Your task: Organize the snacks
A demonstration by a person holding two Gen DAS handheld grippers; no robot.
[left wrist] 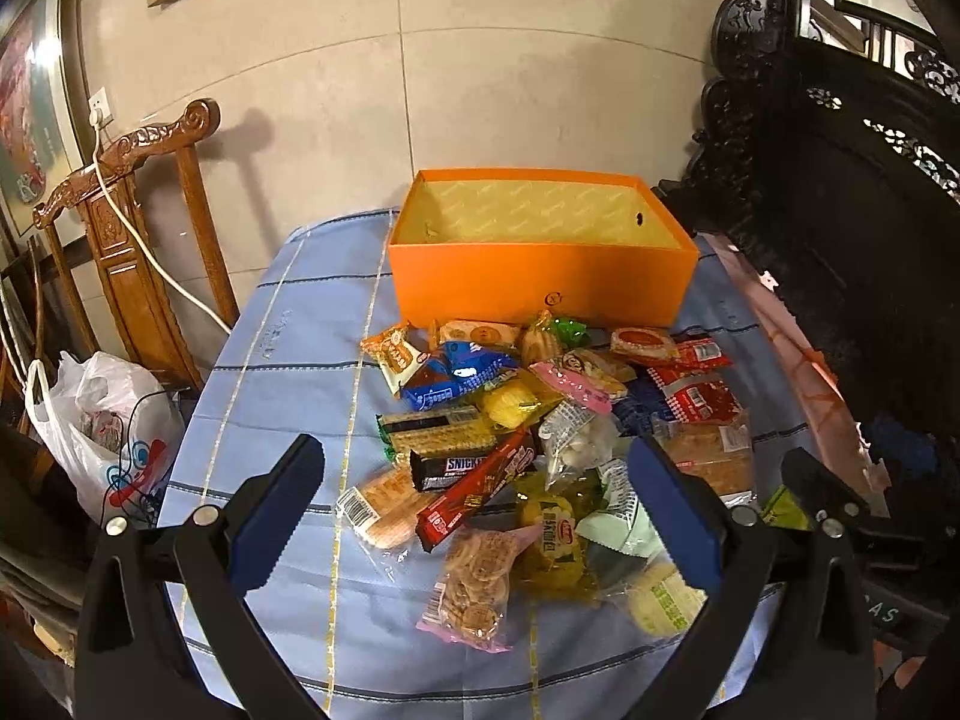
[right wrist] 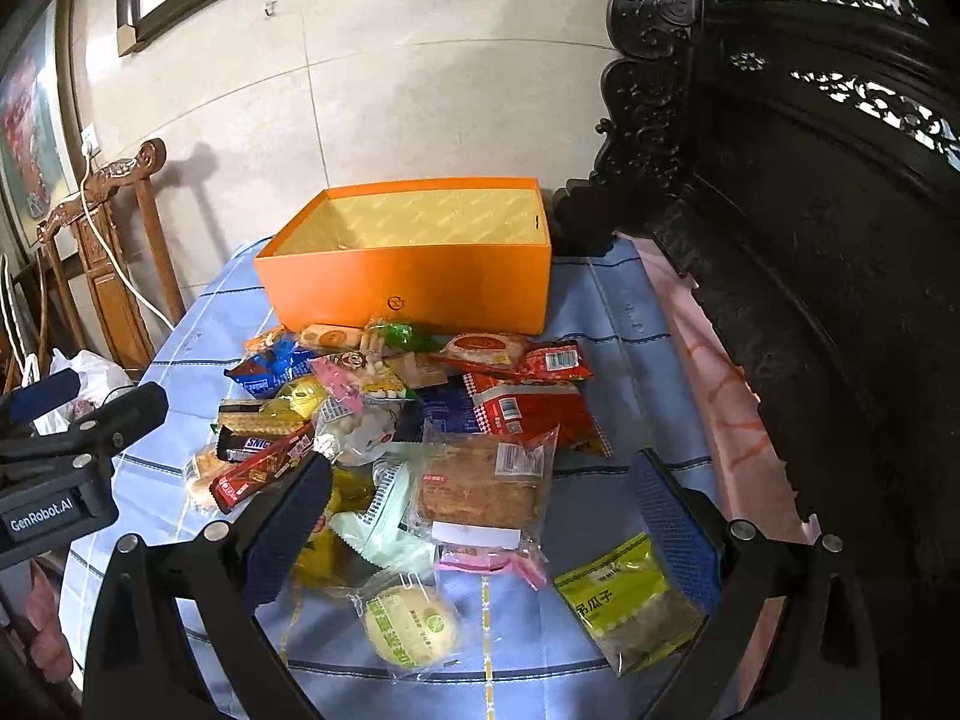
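we see a matt orange cardboard box [left wrist: 540, 282], glossy crinkled plastic snack wrappers [left wrist: 480, 420], a woven blue cloth tablecloth [left wrist: 288, 330], a carved varnished wood chair [left wrist: 132, 228], a thin shiny plastic bag [left wrist: 102, 414], and matt black plastic gripper fingers [right wrist: 282, 516] with textured blue pads.

Carved wood chair [left wrist: 129, 222] w/ white cable [left wrist: 144, 252]; plastic bag [left wrist: 102, 420] below.
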